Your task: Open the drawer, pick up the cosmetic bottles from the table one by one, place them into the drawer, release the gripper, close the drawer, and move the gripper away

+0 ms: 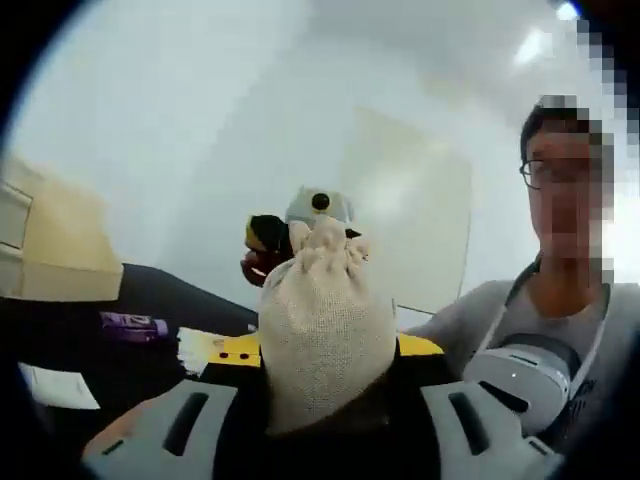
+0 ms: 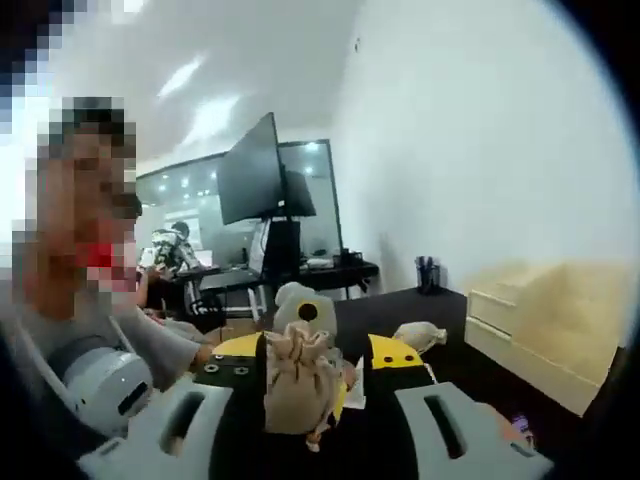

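Observation:
A beige cloth drawstring pouch (image 1: 322, 320) stands upright in the air between the jaws of my left gripper (image 1: 325, 405), which looks shut on its lower part. In the right gripper view the same pouch (image 2: 298, 385) hangs in front of the yellow-and-black left gripper (image 2: 388, 352). My right gripper (image 2: 315, 432) faces it with jaws wide apart and nothing touching them. A purple cosmetic bottle (image 1: 133, 324) lies on the black table (image 1: 150, 290). The beige drawer unit (image 1: 50, 245) stands at the left; its drawers (image 2: 540, 325) look closed.
A person in a grey shirt (image 1: 545, 330) is close behind both grippers. A second cloth pouch (image 2: 420, 335) lies on the table near the drawer unit. White paper (image 1: 58, 386) lies at the table's front. A monitor (image 2: 262, 180) stands on a far desk.

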`<action>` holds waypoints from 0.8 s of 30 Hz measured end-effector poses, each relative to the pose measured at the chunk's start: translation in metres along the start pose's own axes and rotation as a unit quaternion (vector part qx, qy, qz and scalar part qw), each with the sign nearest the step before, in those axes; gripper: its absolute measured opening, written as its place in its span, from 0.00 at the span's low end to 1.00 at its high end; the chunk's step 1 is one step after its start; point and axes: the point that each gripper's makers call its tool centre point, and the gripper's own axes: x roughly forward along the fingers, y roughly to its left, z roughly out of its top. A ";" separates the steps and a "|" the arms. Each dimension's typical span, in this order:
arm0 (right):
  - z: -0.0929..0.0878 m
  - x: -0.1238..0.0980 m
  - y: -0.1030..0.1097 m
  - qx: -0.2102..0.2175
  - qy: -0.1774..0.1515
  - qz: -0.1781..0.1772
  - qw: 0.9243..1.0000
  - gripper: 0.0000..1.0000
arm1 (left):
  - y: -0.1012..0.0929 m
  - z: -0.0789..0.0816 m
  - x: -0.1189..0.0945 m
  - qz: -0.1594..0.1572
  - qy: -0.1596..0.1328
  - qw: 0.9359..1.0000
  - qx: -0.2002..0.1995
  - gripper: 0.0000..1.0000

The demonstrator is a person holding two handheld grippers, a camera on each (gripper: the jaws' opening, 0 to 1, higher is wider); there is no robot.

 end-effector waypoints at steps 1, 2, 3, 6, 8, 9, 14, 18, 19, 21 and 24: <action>0.001 0.001 0.002 0.002 -0.008 0.009 1.000 0.34 | -0.004 -0.004 0.004 -0.003 0.003 1.000 0.000 0.42; 0.002 0.000 0.005 -0.002 -0.012 0.023 1.000 0.33 | -0.006 -0.004 0.005 -0.007 0.002 1.000 0.000 0.42; 0.003 0.000 0.005 0.002 -0.018 0.027 0.999 0.33 | -0.006 -0.005 0.005 -0.009 0.004 1.000 -0.001 0.42; 0.000 0.002 0.009 0.005 -0.016 0.047 0.999 0.32 | -0.009 -0.006 0.005 -0.017 0.008 1.000 -0.003 0.42; -0.006 0.006 0.012 0.010 -0.006 0.061 0.998 0.32 | -0.010 -0.005 0.004 -0.020 0.007 1.000 -0.005 0.42; -0.007 0.008 0.011 0.008 -0.006 0.060 0.998 0.32 | -0.010 -0.006 0.006 -0.021 0.009 1.000 -0.005 0.42; -0.011 0.013 0.011 -0.001 -0.005 0.067 0.998 0.24 | -0.008 -0.008 0.005 -0.018 0.014 1.000 -0.009 0.42; -0.011 0.013 0.004 0.019 -0.005 0.053 0.998 0.11 | -0.003 -0.009 0.004 -0.008 0.017 1.000 -0.012 0.42; -0.011 0.013 0.002 0.027 -0.004 0.050 0.998 0.10 | -0.002 -0.009 0.004 -0.004 0.016 1.000 -0.012 0.42; -0.011 0.013 -0.002 0.031 -0.001 0.038 0.999 0.08 | 0.002 -0.009 0.004 0.006 0.017 1.000 -0.014 0.42; -0.013 0.013 -0.016 0.030 0.012 -0.008 0.999 0.07 | 0.015 -0.007 0.003 0.039 0.013 0.999 -0.005 0.44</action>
